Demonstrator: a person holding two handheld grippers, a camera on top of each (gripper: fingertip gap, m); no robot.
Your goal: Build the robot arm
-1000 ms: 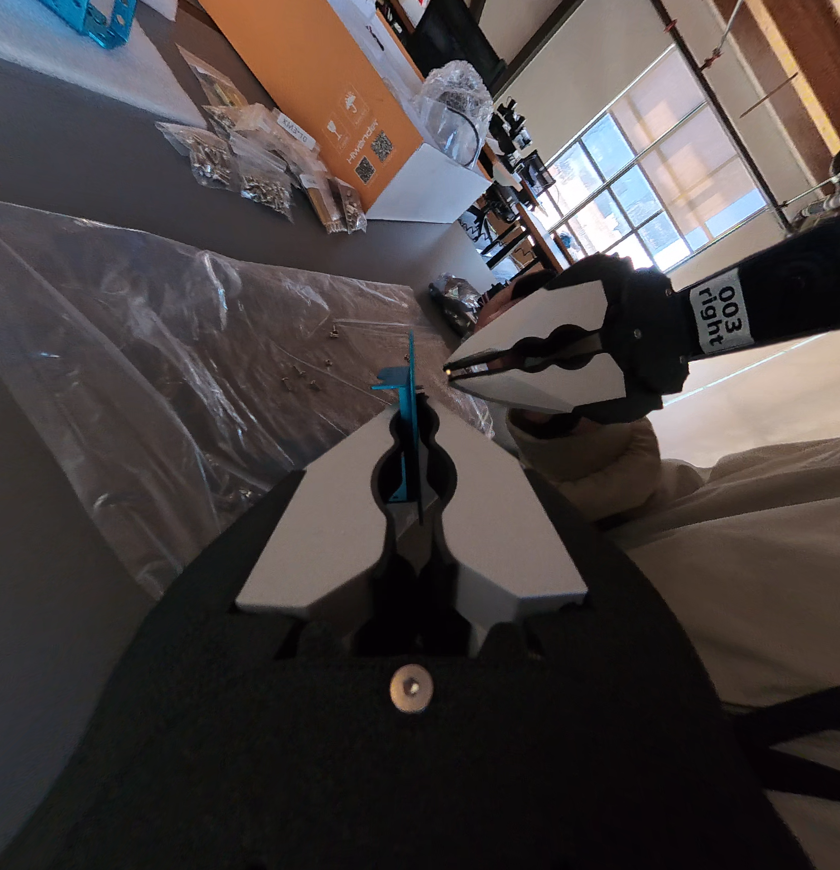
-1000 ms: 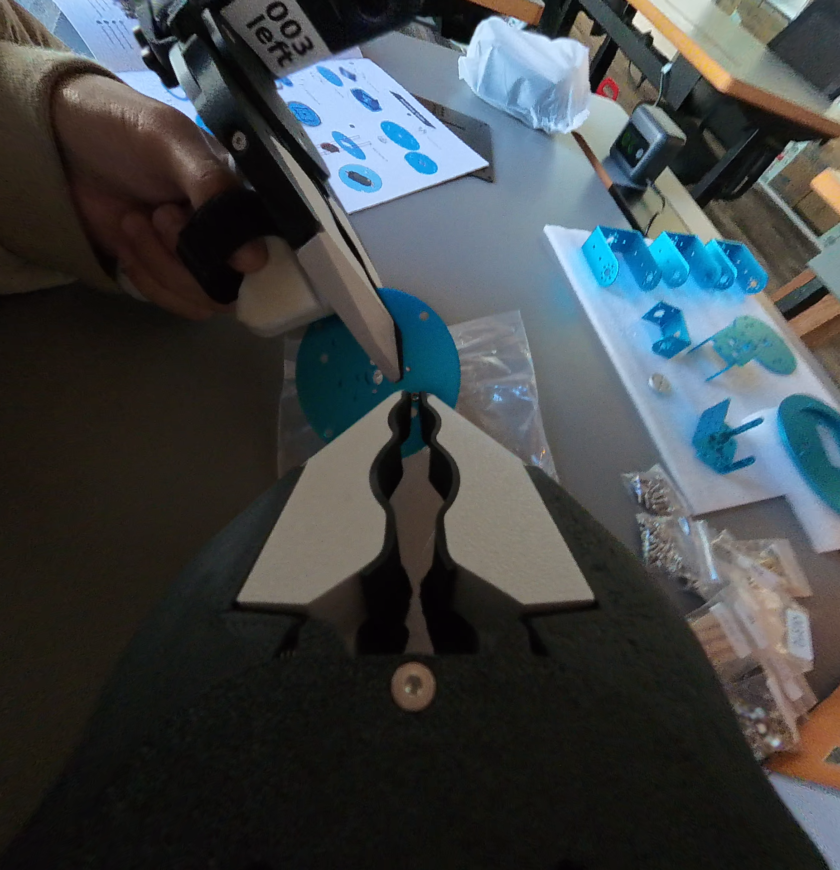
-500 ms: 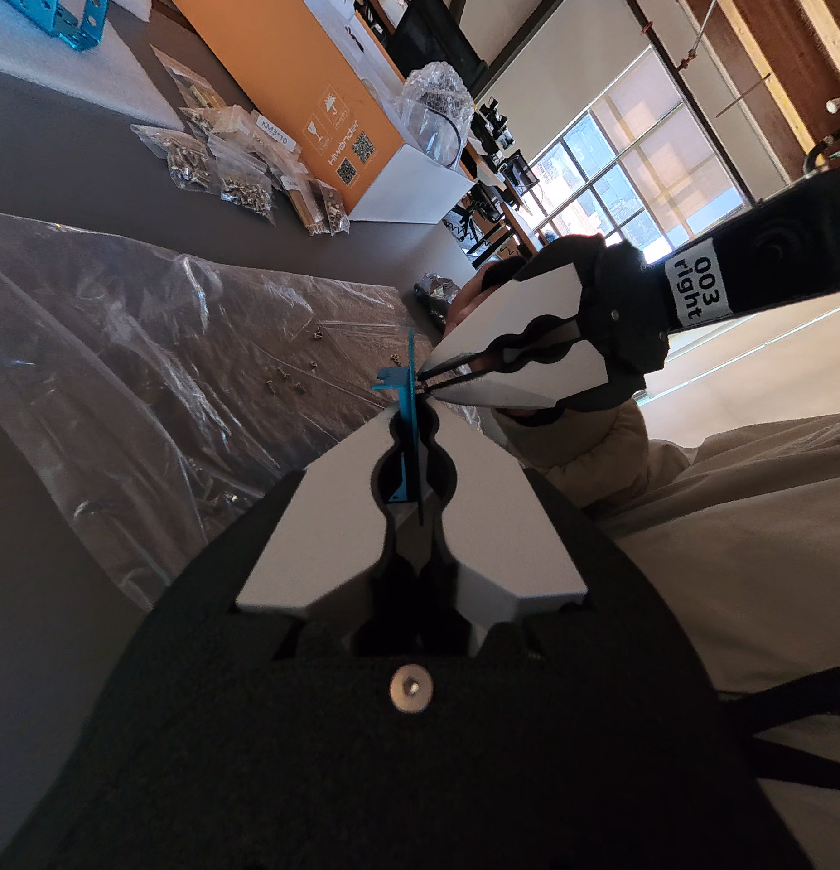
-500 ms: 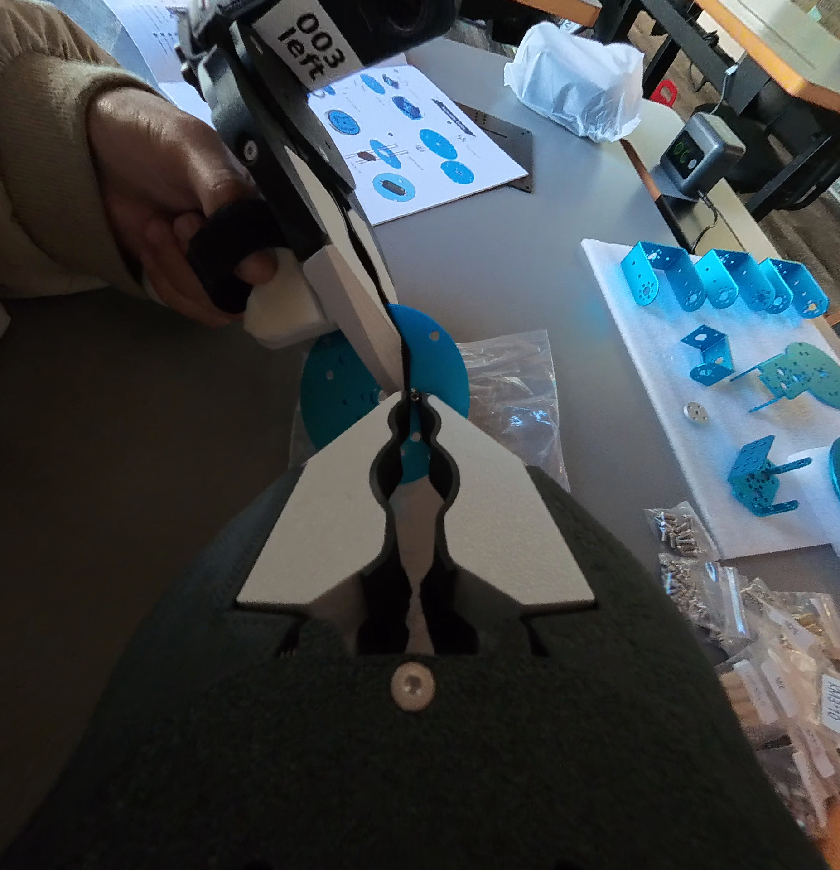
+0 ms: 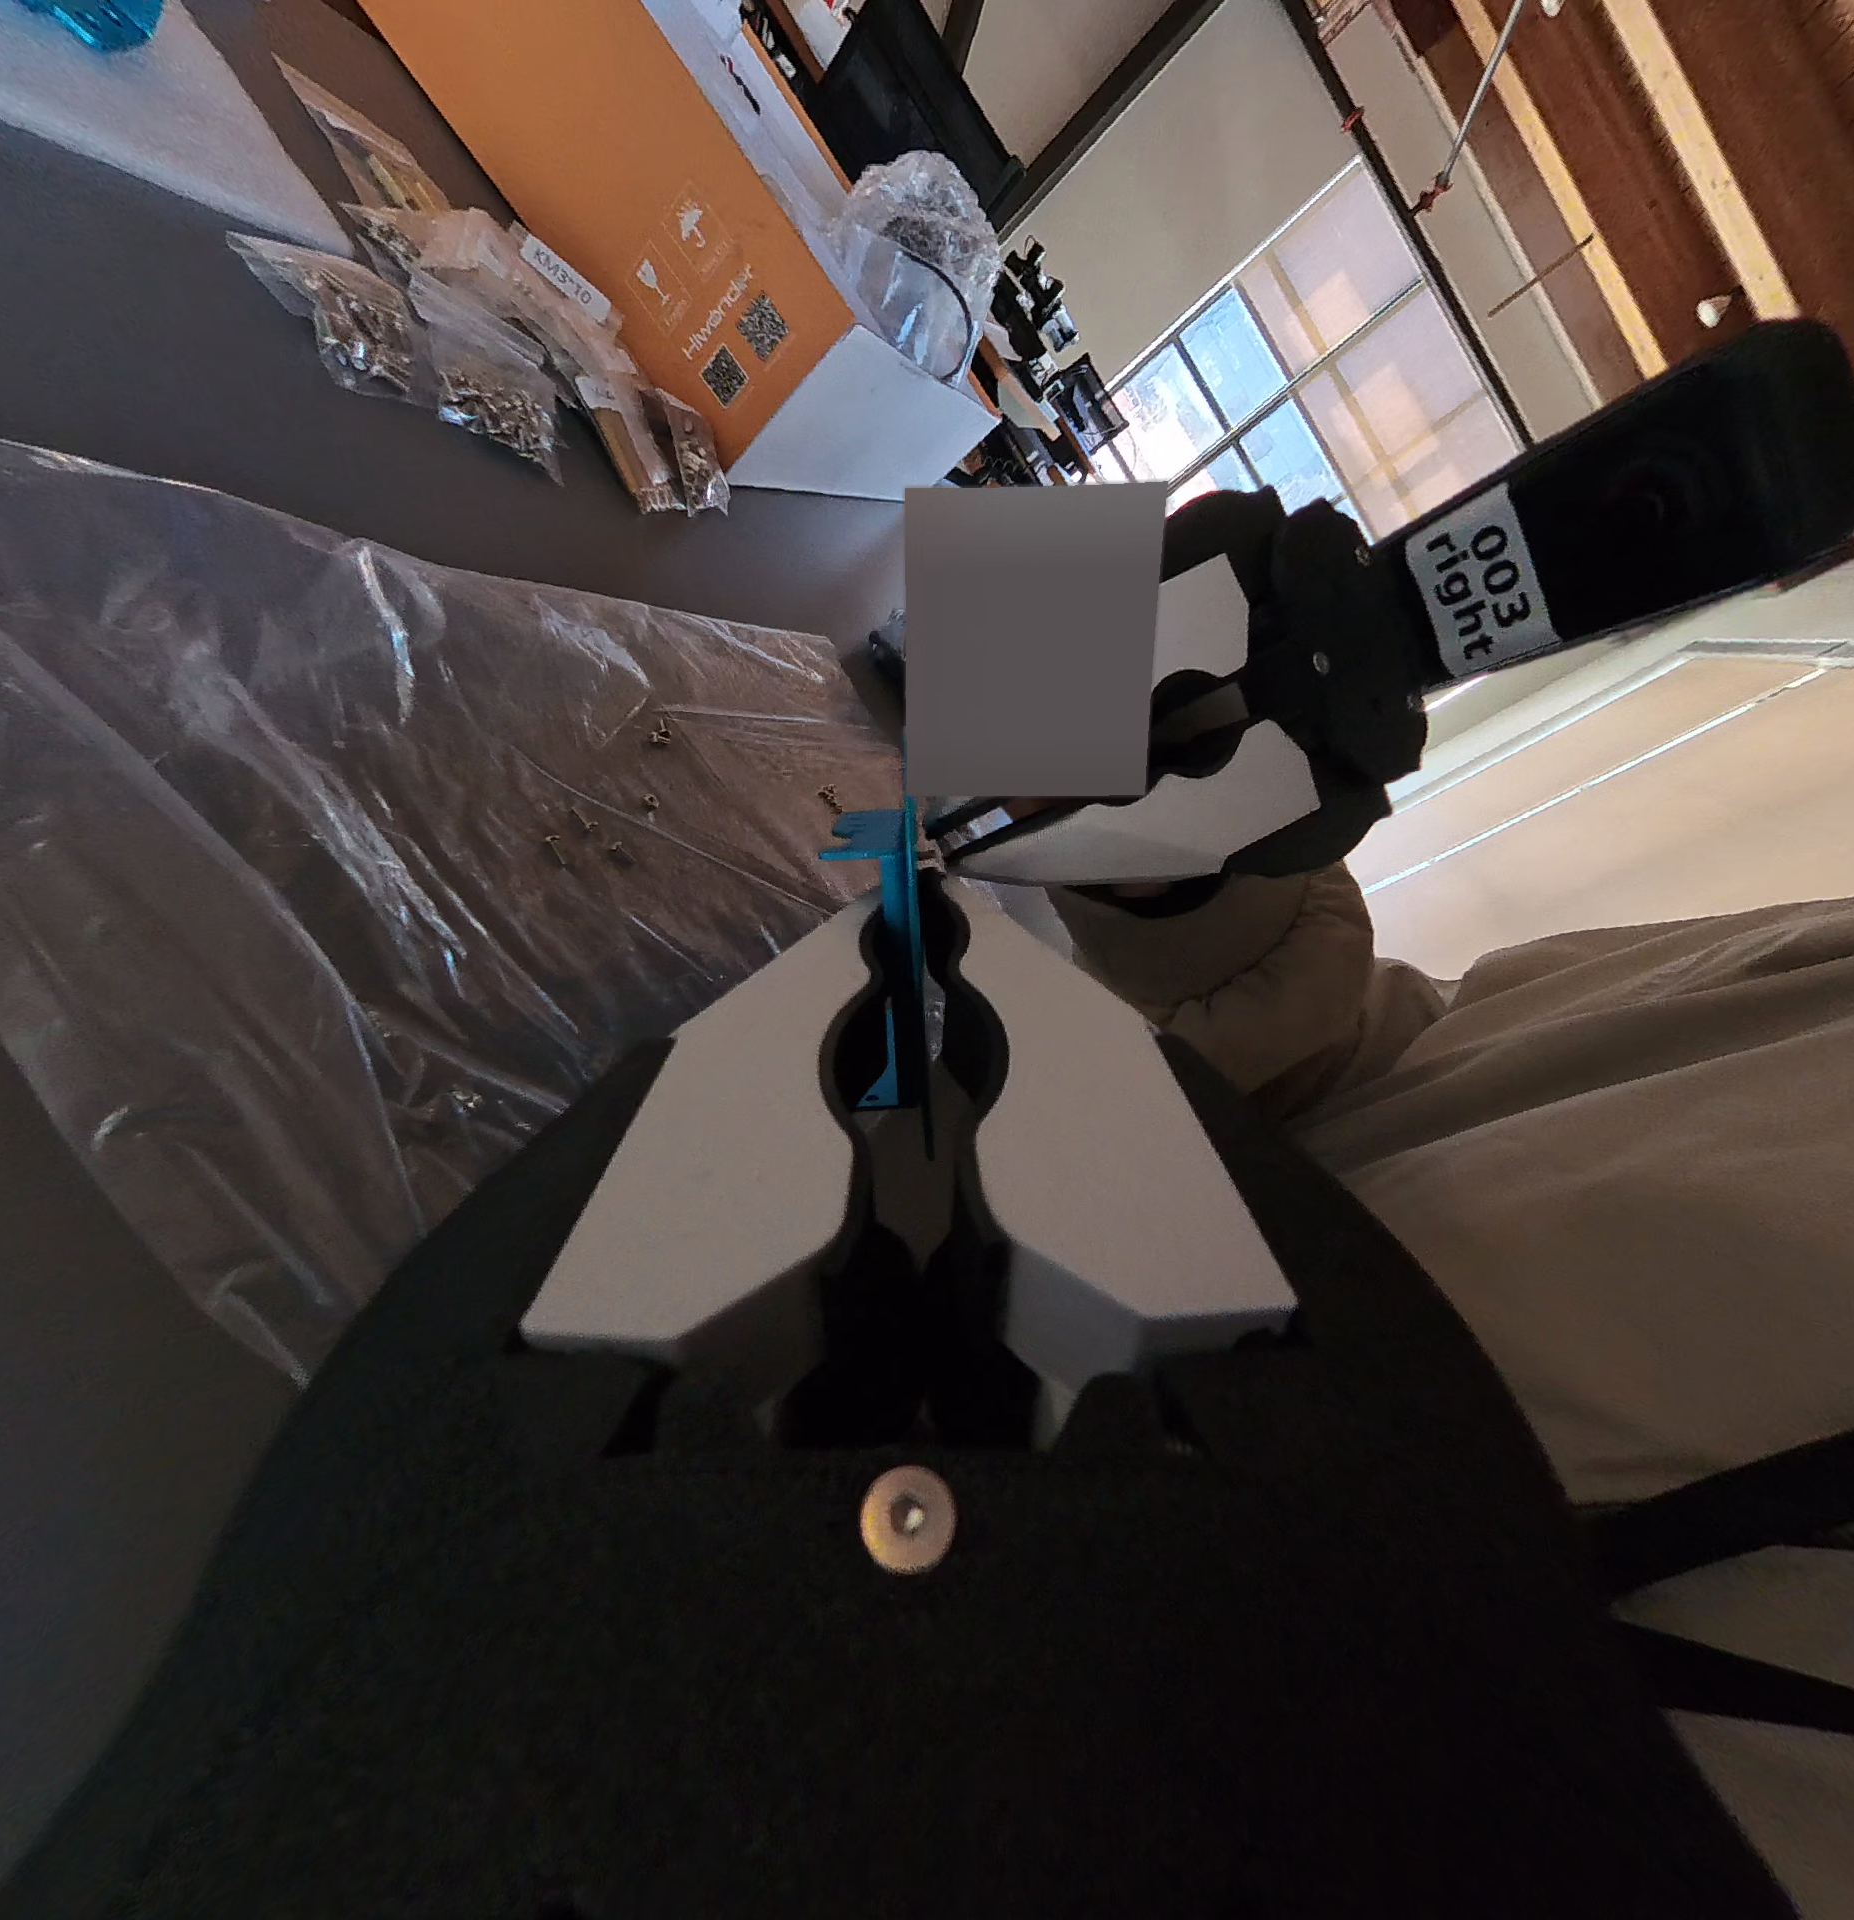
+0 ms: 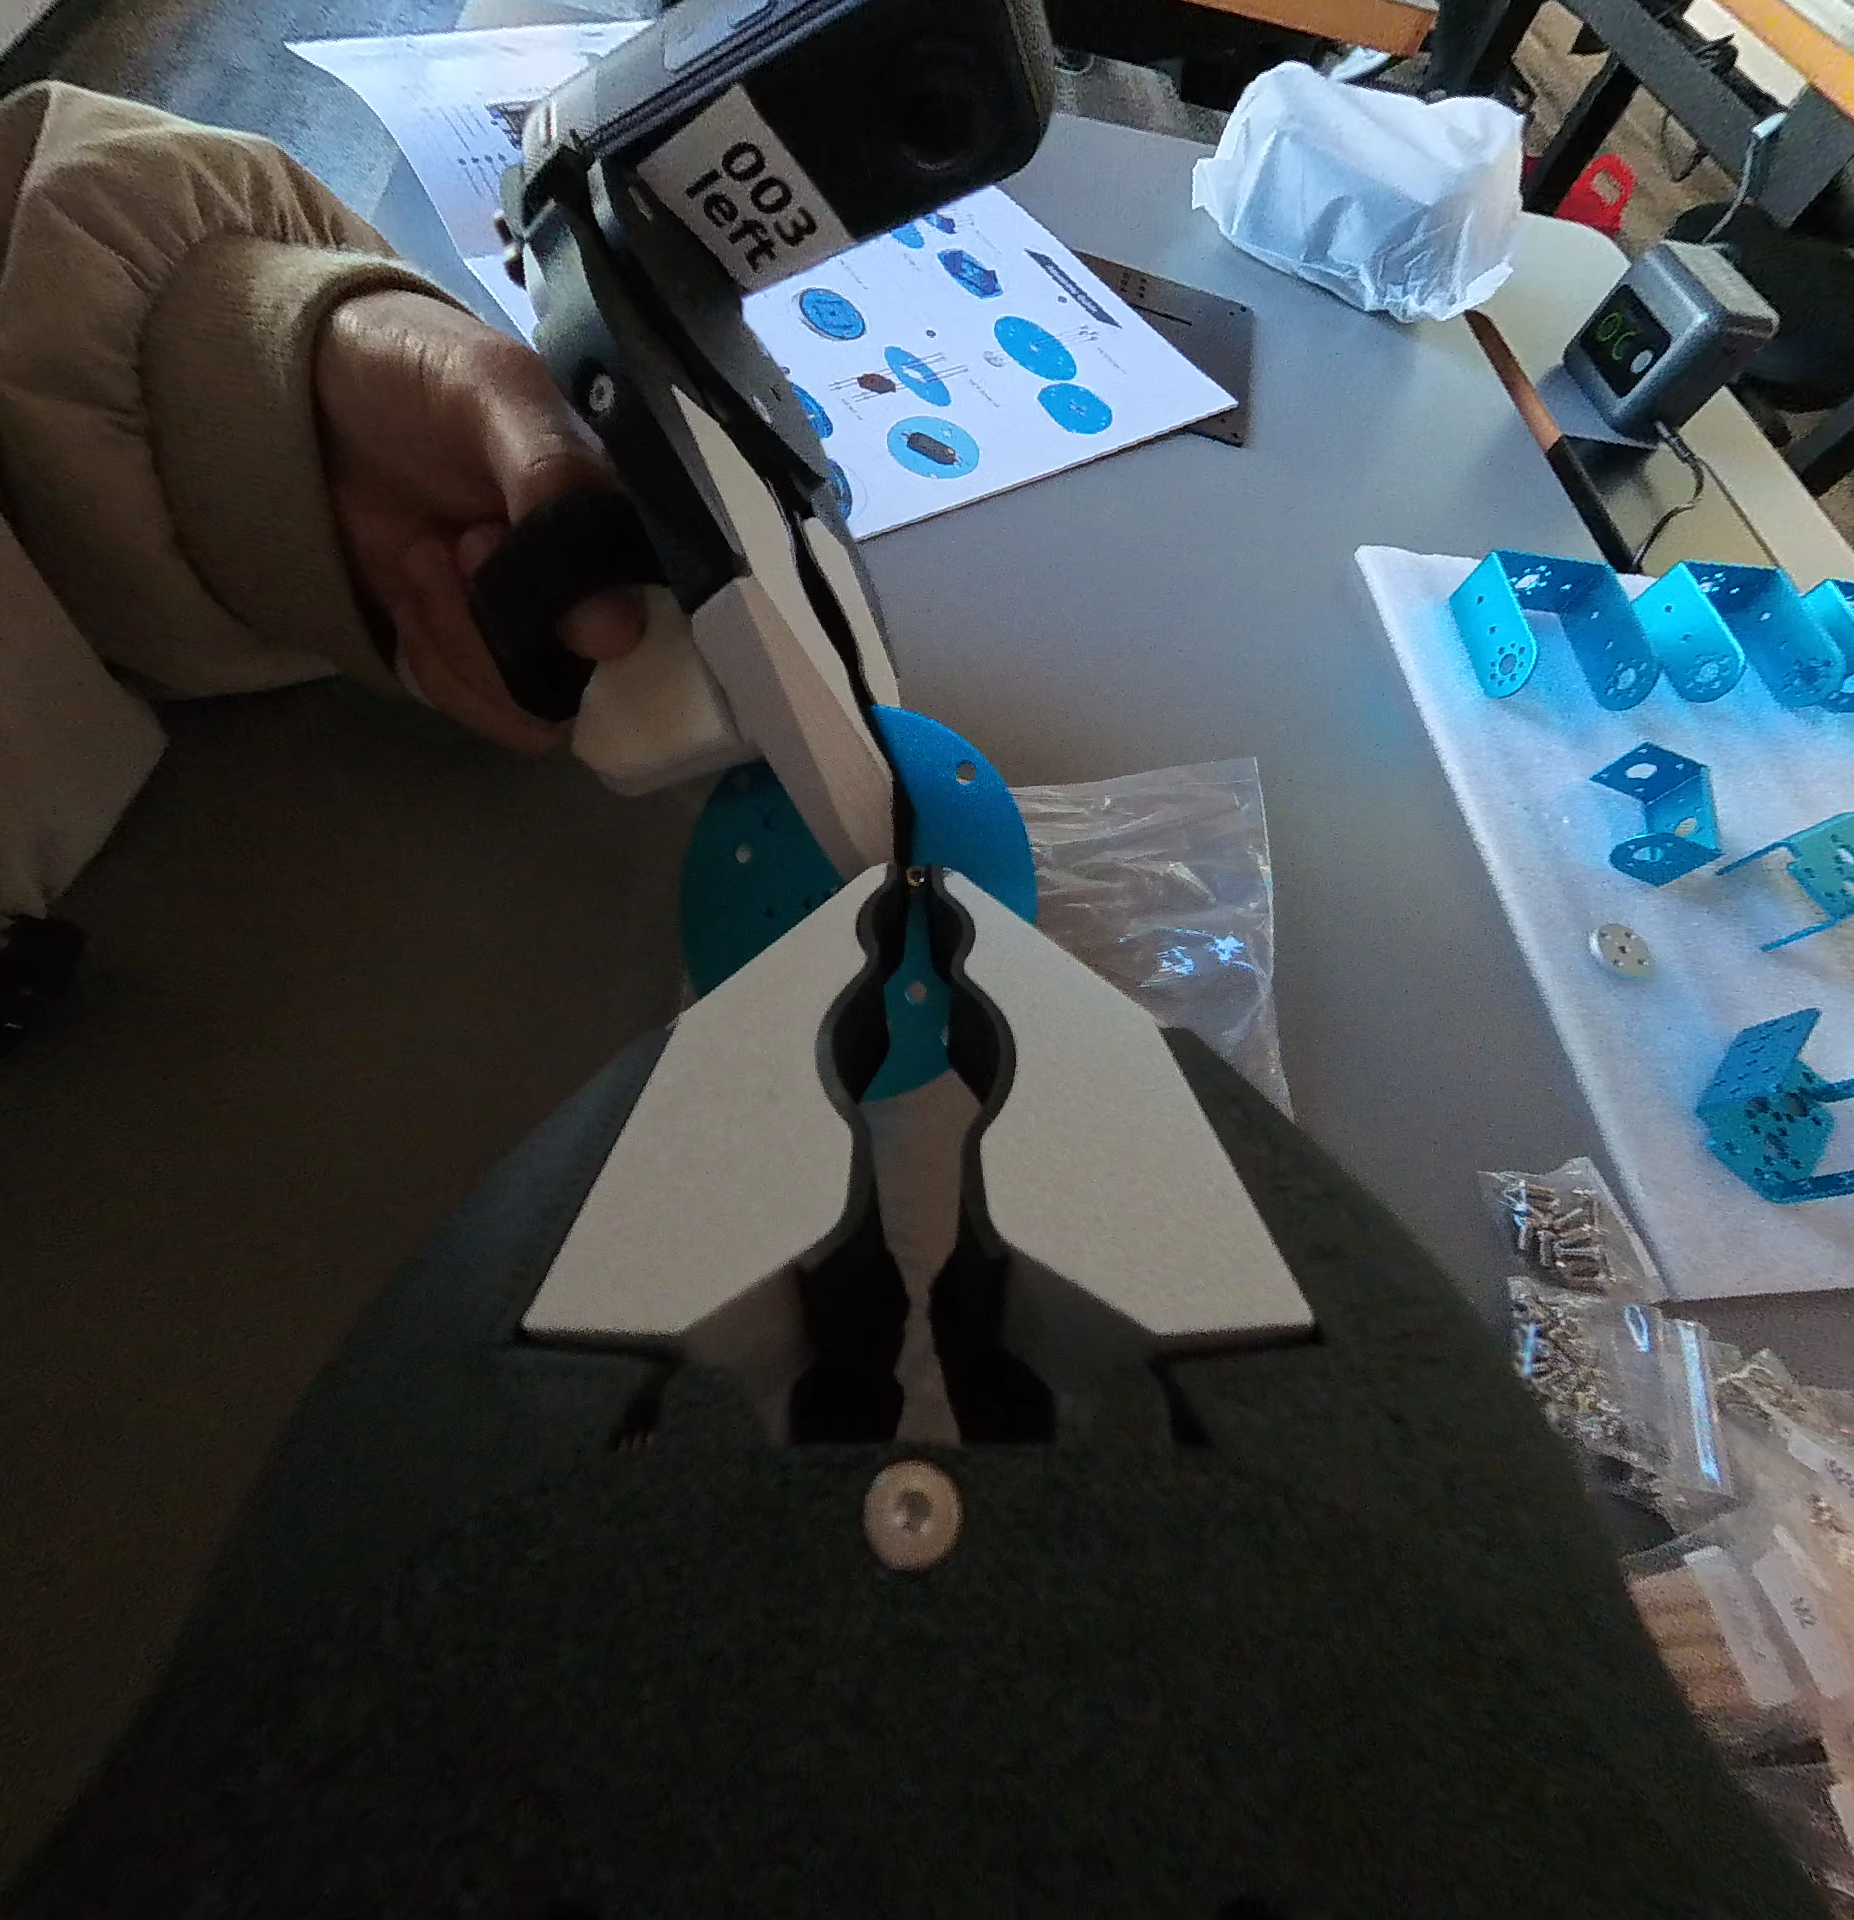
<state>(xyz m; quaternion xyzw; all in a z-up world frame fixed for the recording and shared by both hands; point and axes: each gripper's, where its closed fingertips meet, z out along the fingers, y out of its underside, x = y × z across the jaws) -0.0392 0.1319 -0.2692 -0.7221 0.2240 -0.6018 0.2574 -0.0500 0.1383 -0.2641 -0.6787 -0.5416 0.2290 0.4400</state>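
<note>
Disc [image 6: 954, 810], blue, perforated, stood edge-on, clamped in the left gripper [image 5: 918, 904] above a clear plastic bag [image 6: 1151, 894] on the grey table [image 6: 1162, 623]. Right gripper [image 6: 910, 878], jaws closed on a small brass screw [image 6: 912, 876], met the disc's face. Foam tray [image 6: 1525, 831] held blue brackets [image 6: 1505, 634]; small bags [image 5: 383, 322] held screws beside an orange box [image 5: 632, 208].

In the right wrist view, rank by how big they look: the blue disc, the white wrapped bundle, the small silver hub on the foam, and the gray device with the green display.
1. blue disc, partly hidden
2. white wrapped bundle, close to the disc, so unsure
3. gray device
4. silver hub
</note>
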